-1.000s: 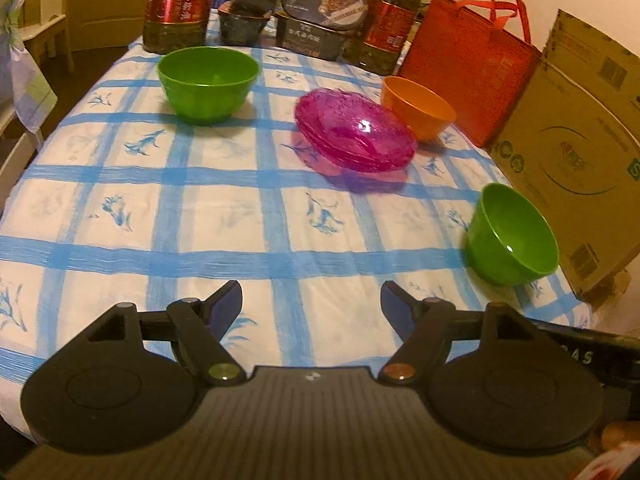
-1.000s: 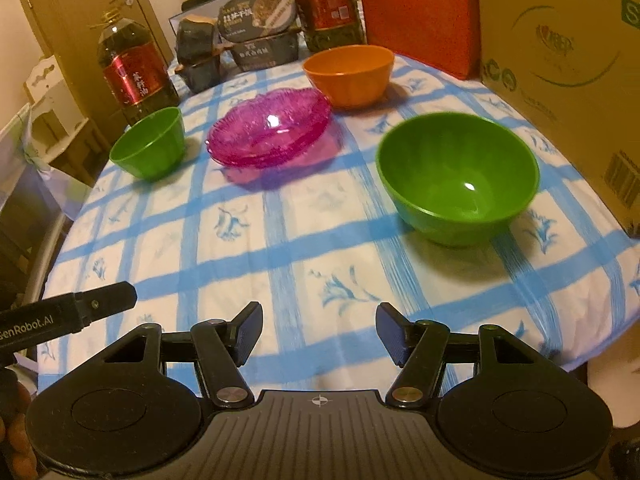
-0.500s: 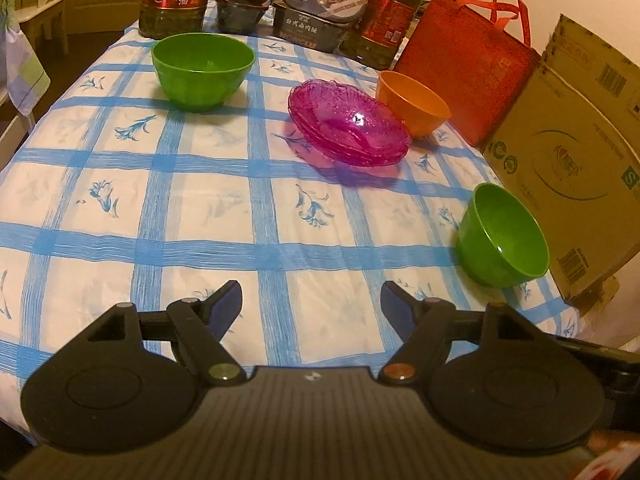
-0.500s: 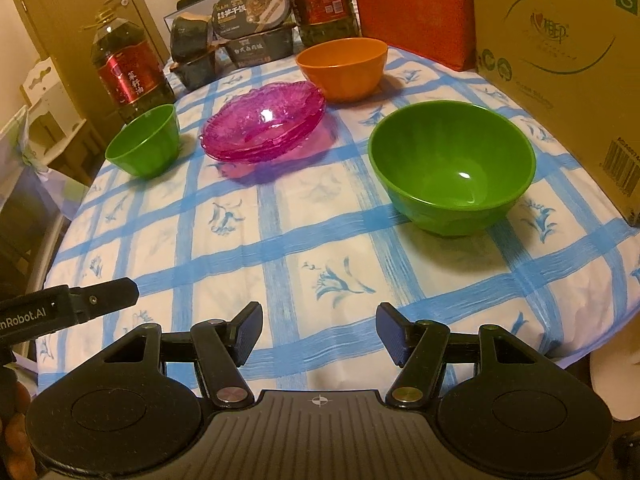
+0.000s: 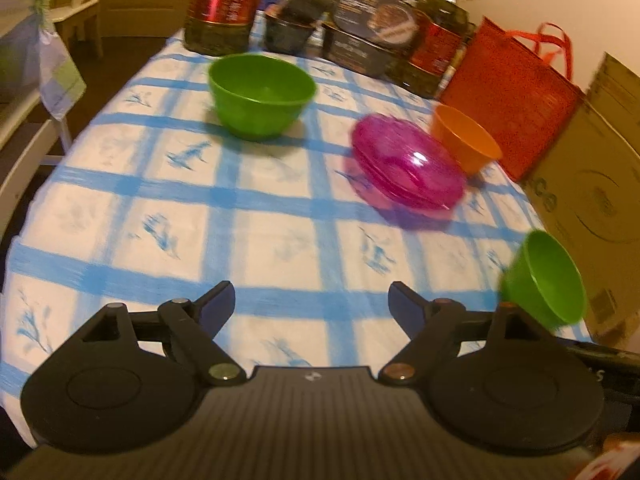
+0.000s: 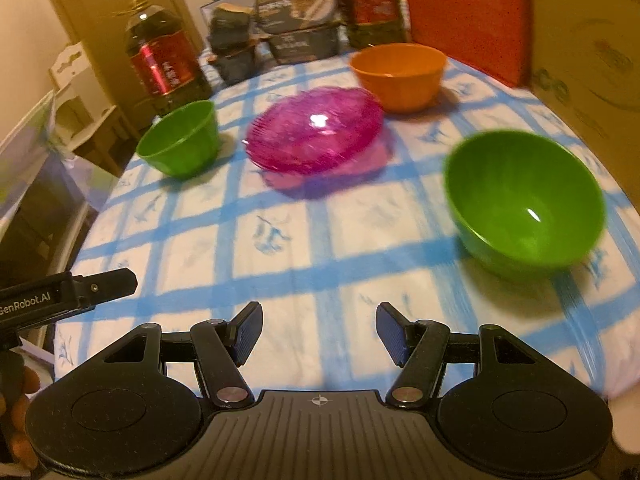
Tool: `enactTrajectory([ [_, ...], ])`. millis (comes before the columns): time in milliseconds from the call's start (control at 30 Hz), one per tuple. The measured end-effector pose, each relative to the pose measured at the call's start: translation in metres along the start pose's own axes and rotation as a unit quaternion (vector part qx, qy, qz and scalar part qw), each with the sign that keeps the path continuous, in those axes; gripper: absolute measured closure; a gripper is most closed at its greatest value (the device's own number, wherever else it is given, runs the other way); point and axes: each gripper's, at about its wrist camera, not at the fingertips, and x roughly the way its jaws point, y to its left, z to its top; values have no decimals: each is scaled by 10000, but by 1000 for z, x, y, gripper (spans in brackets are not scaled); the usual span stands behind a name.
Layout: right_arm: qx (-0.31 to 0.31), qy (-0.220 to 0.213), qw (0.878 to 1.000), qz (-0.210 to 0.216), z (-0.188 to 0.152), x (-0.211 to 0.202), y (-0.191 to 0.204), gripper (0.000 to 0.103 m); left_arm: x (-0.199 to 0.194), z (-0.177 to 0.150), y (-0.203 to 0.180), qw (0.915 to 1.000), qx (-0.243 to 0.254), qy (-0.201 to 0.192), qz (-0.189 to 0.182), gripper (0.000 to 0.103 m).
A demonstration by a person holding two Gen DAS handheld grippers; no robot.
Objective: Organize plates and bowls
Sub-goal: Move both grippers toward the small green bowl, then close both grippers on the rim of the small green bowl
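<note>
On a blue-checked tablecloth (image 5: 280, 216) stand a far green bowl (image 5: 260, 94) (image 6: 180, 142), a stack of pink glass plates (image 5: 408, 164) (image 6: 316, 132), an orange bowl (image 5: 466, 142) (image 6: 400, 74) and a near green bowl (image 5: 546, 276) (image 6: 524, 200). My left gripper (image 5: 312, 306) is open and empty above the table's near edge. My right gripper (image 6: 319, 330) is open and empty, with the near green bowl ahead to its right. The left gripper's body shows at the left of the right wrist view (image 6: 68, 292).
Oil bottles (image 5: 226, 0) (image 6: 164, 64), dark food boxes (image 5: 360, 36) and a red bag (image 5: 508, 92) line the far edge. A cardboard box (image 5: 592, 184) stands at the right. A chair (image 5: 36, 128) stands left of the table.
Both grippers have moved forward over the table, so the bowls and plates look closer. The right view has swung left. Both grippers stay open.
</note>
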Motion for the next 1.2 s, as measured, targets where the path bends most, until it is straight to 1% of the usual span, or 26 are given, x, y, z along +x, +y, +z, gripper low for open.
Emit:
enactTrajectory([
  [200, -292, -58, 9992, 278, 33, 24, 27, 40, 13, 33, 27, 9996, -94, -90, 240, 20],
  [333, -459, -113, 9978, 471, 61, 45, 46, 40, 24, 59, 41, 9993, -89, -186, 303, 19],
  [567, -706, -136, 9951, 682, 105, 92, 75, 40, 54, 108, 66, 9984, -116, -312, 458, 19],
  [700, -714, -131, 9942, 793, 132, 120, 84, 40, 76, 138, 78, 9972, -155, -377, 628, 21],
  [900, -751, -91, 9929, 919, 169, 155, 98, 41, 109, 173, 89, 9971, -123, -413, 621, 26],
  [1067, -822, -27, 9928, 869, 194, 190, 110, 46, 144, 192, 98, 9976, -120, -301, 607, 37],
  [1133, -802, 21, 9931, 852, 200, 204, 111, 48, 153, 196, 101, 9977, -134, -291, 605, 44],
  [1200, -776, 70, 9933, 859, 204, 216, 111, 50, 161, 199, 105, 9978, -157, -291, 581, 46],
])
